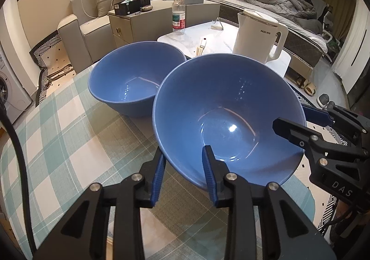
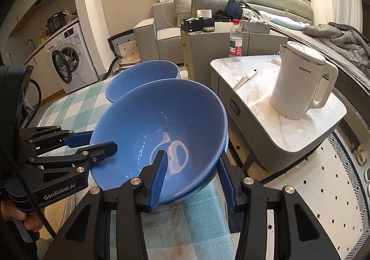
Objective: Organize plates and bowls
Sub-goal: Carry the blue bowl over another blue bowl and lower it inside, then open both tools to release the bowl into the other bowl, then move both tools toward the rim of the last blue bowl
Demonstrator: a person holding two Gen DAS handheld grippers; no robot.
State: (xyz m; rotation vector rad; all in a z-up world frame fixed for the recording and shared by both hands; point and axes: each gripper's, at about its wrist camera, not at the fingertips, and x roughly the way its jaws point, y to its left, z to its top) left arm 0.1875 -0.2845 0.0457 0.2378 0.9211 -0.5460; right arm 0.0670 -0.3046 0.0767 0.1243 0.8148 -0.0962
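Observation:
Two blue bowls stand on a checked tablecloth point(image 1: 69, 135). The near bowl point(image 1: 229, 119) is tilted and gripped on two sides. My left gripper point(image 1: 185, 156) straddles its near rim, one finger inside and one outside. My right gripper point(image 2: 192, 158) straddles the rim on the other side; it shows in the left wrist view point(image 1: 307, 121) at the right. In the right wrist view the near bowl point(image 2: 159, 126) looks nested in another blue bowl whose rim shows below it. The far bowl point(image 1: 136, 75) sits upright behind, also seen in the right wrist view point(image 2: 145, 75).
A low marble side table point(image 2: 266, 107) stands right of the table with a white kettle point(image 2: 300, 84), a water bottle point(image 2: 235, 40) and a knife point(image 2: 245, 79). A sofa point(image 1: 90, 24), a bed and a washing machine point(image 2: 69, 59) lie beyond.

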